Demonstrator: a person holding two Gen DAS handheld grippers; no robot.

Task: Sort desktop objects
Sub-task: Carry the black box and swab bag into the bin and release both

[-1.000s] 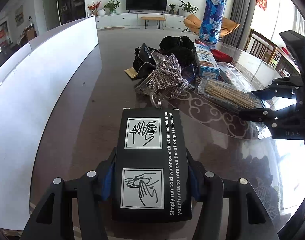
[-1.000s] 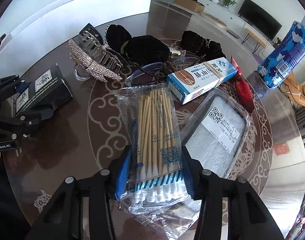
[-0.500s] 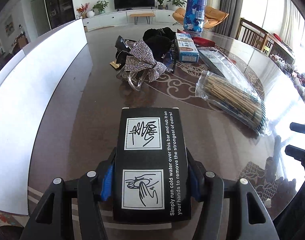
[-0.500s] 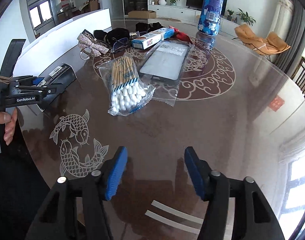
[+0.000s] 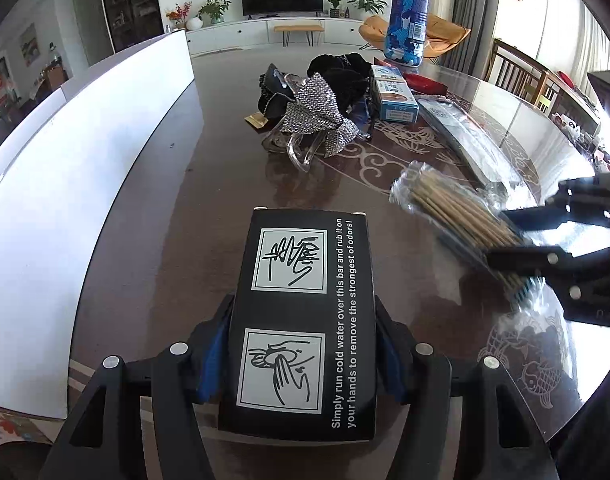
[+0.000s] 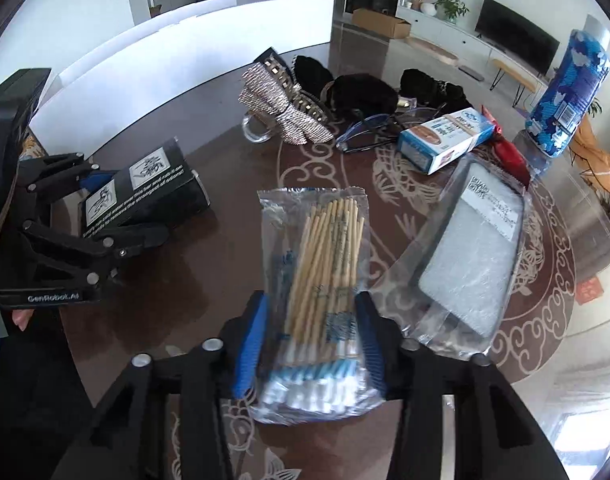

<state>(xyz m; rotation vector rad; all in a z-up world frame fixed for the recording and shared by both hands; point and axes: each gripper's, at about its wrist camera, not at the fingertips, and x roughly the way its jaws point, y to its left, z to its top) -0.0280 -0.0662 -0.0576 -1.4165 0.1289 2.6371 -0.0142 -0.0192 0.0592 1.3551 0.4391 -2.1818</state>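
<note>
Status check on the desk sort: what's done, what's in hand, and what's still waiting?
Done: nothing looks set apart yet. In hand: the left gripper holds the black box; the right gripper is closing on the cotton swab pack. Left: the rhinestone hair clip, glasses, blue-and-white box, clear flat packet and patterned bottle remain clustered on the table.

Dark glossy surface (image 6: 233, 240), smooth and mirror-like, patterned in pale scrollwork. Black cardboard box (image 5: 305, 320) with a matt printed face; crinkled clear plastic bag of cotton swabs (image 6: 321, 280) with pale wooden sticks and white tips; sparkling rhinestone-studded hair clip (image 5: 313, 116) on clear plastic; black fuzzy cloth (image 6: 361, 88) behind. Matt black plastic on each hand-held gripper, with ribbed blue pads (image 6: 251, 344).
</note>
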